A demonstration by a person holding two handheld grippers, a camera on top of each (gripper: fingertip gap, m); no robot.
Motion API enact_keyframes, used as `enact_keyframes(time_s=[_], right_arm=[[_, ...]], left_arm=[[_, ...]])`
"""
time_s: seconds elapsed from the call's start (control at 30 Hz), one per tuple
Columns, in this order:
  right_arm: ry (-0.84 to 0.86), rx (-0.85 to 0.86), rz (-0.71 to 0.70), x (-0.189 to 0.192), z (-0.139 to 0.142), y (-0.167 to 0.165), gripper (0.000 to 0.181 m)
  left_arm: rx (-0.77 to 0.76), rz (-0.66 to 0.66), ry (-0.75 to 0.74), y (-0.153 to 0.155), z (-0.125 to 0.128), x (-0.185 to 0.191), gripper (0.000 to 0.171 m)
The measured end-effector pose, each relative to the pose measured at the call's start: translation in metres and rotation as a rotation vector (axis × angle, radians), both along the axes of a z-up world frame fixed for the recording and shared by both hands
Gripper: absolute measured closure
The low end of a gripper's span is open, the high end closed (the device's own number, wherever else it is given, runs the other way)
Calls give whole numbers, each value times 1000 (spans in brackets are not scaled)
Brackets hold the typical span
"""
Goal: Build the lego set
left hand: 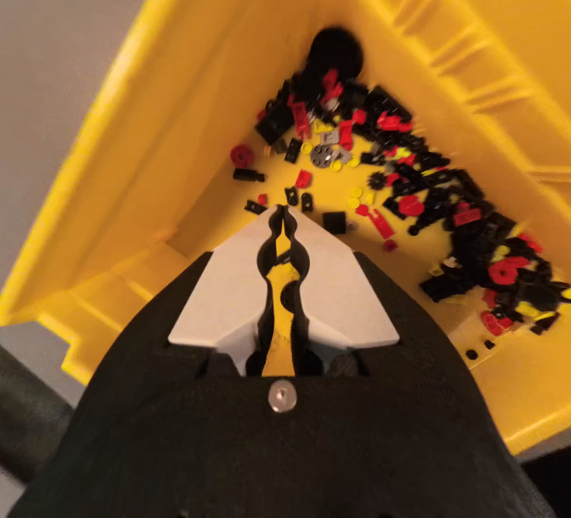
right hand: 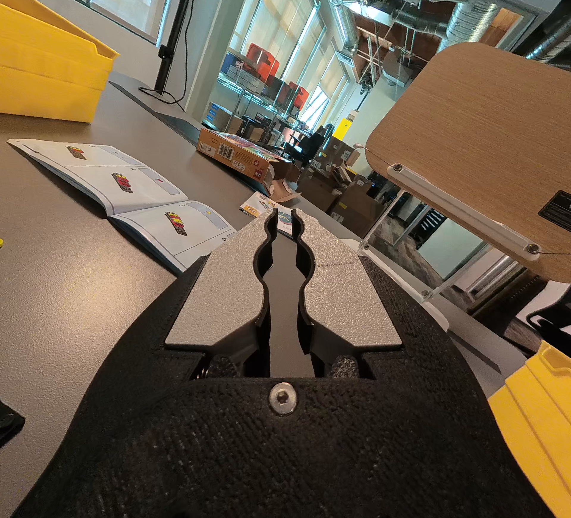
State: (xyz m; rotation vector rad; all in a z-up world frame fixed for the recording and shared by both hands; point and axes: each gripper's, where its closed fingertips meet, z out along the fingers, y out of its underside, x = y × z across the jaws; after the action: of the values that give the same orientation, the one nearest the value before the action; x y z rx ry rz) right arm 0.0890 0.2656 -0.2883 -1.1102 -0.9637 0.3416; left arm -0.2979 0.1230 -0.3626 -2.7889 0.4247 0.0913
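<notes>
In the left wrist view my left gripper [left hand: 282, 210] reaches down into a yellow bin [left hand: 216, 70], and its fingertips are closed together with no piece showing between them. A small black plate [left hand: 292, 195] lies on the bin floor just beyond the tips. Several loose red, black and yellow lego pieces [left hand: 432, 194] are heaped along the right wall, with a black tyre [left hand: 335, 52] in the far corner. The view is blurred. In the right wrist view my right gripper [right hand: 284, 213] hovers low over the grey table [right hand: 77, 287], slightly open, with nothing between its fingers.
An open instruction booklet [right hand: 123, 185] lies on the table left of the right gripper. A torn lego box [right hand: 238, 157] and a small leaflet [right hand: 262, 205] lie ahead. Yellow bins stand at the far left [right hand: 46, 76] and near right [right hand: 540, 426]. A wooden panel [right hand: 479, 148] overhangs on the right. Spacing between my two grippers at the tips: around 40 cm.
</notes>
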Motion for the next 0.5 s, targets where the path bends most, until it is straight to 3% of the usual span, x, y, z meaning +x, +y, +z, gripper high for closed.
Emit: enact_keyframes(time_s=[0.1, 0.17, 0.3, 0.4, 0.5], right_arm=[[-3, 0, 0, 0, 0, 0, 175], [-7, 2, 1, -1, -1, 0, 175], [-8, 1, 4, -1, -1, -1, 175], [-6, 2, 4, -1, -1, -1, 175], [-9, 2, 7, -2, -1, -1, 175]], left_arm=[[170, -47, -58, 5, 29, 13, 171], [192, -39, -28, 2, 35, 9, 171], [140, 54, 24, 3, 21, -10, 165], [74, 121, -120, 12, 5, -4, 161], [18, 131, -116, 17, -10, -7, 160]])
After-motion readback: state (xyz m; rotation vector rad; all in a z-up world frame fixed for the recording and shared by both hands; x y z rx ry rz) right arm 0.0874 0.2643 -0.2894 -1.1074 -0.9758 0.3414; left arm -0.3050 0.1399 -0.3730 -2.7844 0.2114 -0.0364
